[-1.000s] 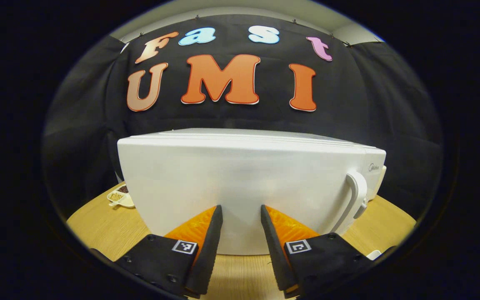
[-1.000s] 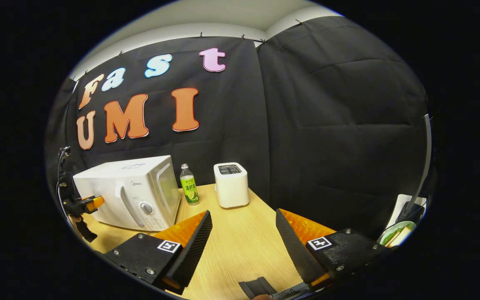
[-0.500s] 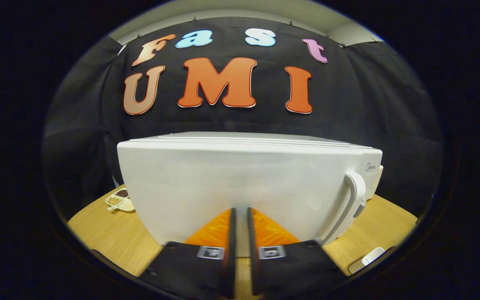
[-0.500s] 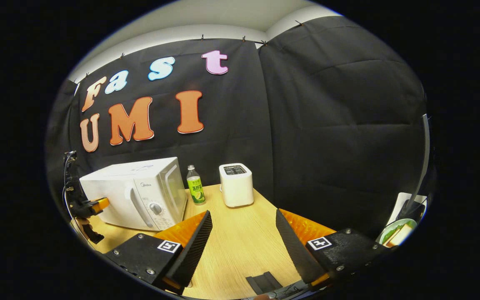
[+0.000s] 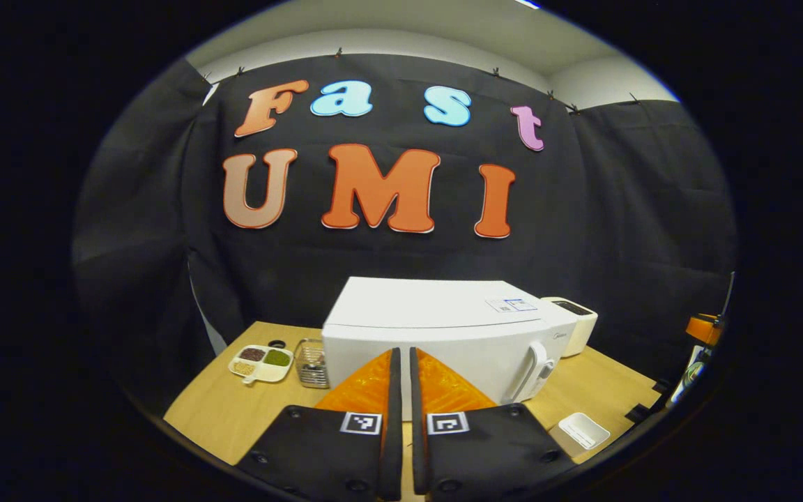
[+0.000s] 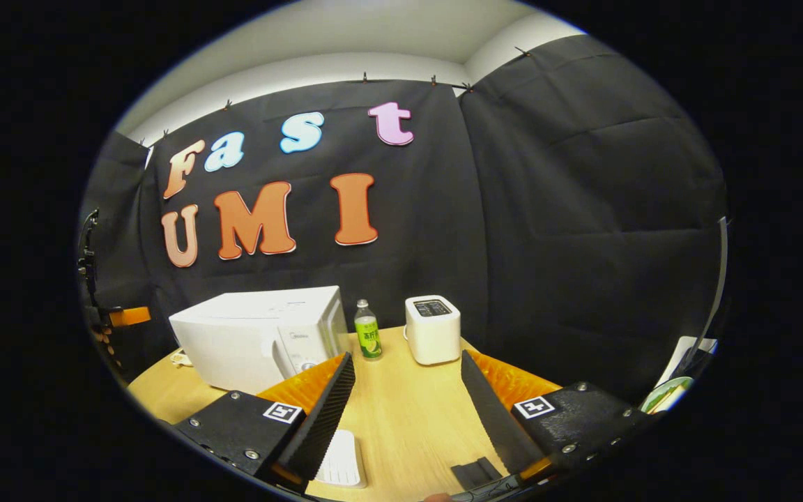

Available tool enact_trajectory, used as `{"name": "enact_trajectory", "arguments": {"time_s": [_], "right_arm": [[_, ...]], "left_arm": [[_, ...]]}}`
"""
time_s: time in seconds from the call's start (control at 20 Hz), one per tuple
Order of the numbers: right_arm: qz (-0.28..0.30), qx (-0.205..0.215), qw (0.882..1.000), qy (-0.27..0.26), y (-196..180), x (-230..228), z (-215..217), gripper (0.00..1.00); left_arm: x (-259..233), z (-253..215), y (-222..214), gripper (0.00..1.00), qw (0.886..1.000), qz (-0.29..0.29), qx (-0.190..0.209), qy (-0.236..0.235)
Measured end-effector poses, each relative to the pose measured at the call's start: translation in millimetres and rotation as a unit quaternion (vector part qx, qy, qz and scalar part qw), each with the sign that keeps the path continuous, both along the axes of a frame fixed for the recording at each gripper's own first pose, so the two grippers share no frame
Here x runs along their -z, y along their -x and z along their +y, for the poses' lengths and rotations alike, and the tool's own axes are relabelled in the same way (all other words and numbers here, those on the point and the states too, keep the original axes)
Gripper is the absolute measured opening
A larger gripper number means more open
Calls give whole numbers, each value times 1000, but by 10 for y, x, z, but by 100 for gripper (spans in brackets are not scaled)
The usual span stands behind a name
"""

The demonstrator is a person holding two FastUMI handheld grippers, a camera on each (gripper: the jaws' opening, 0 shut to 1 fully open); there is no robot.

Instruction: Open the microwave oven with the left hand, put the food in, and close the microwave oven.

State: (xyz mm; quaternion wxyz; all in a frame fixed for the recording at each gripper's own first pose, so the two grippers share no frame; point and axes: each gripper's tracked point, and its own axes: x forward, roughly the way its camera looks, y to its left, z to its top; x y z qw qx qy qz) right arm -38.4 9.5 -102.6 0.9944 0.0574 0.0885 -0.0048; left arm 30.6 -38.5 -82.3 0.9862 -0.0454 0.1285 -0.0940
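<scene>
In the left gripper view, the left gripper (image 5: pixel 401 418) has its fingers clenched together with nothing between them, and it sits back from the microwave oven (image 5: pixel 443 335), which stands on the desk (image 5: pixel 213 411) toward the far edge. The door is closed, and its handle (image 5: pixel 536 369) runs down the front near the oven's right end as seen here. A divided snack dish (image 5: pixel 261 362) and a small wire basket (image 5: pixel 312 362) sit beside the oven toward the desk's left edge, and a small white tray (image 5: pixel 583 430) lies near the front right corner.

In the right gripper view, the right gripper (image 6: pixel 405 411) has its fingers released and wide apart, holding nothing, above the desk's near edge. The microwave oven is at the far left of the desk, with a bottle (image 6: pixel 367 338) and a toaster (image 6: pixel 433 329) along the back edge. A plate of food (image 6: pixel 665 394) shows at the far right, off the desk.

The task looks to be at its opening step. The left fingers must part, travel to the handle, close around it and pull.
</scene>
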Motion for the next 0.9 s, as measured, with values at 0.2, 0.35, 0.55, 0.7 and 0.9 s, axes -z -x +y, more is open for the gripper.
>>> {"name": "enact_trajectory", "arguments": {"time_s": [0.2,0.35,0.55,0.7,0.9], "right_arm": [[-14,-24,1000,-7,14,-230,293,95],[-22,-39,999,0,52,-369,495,95],[-30,-55,998,8,112,-488,701,95],[-28,-65,997,14,120,-482,792,95],[-30,-66,997,15,103,-459,800,95]], "left_arm": [[-501,820,464,41,996,-51,-52,-56],[-677,1196,807,56,992,-64,-82,-70],[-988,1516,1061,76,987,-109,-113,-41],[-941,1543,1165,97,985,-114,-115,-50],[-792,1415,1123,94,991,-89,-93,-29]]}}
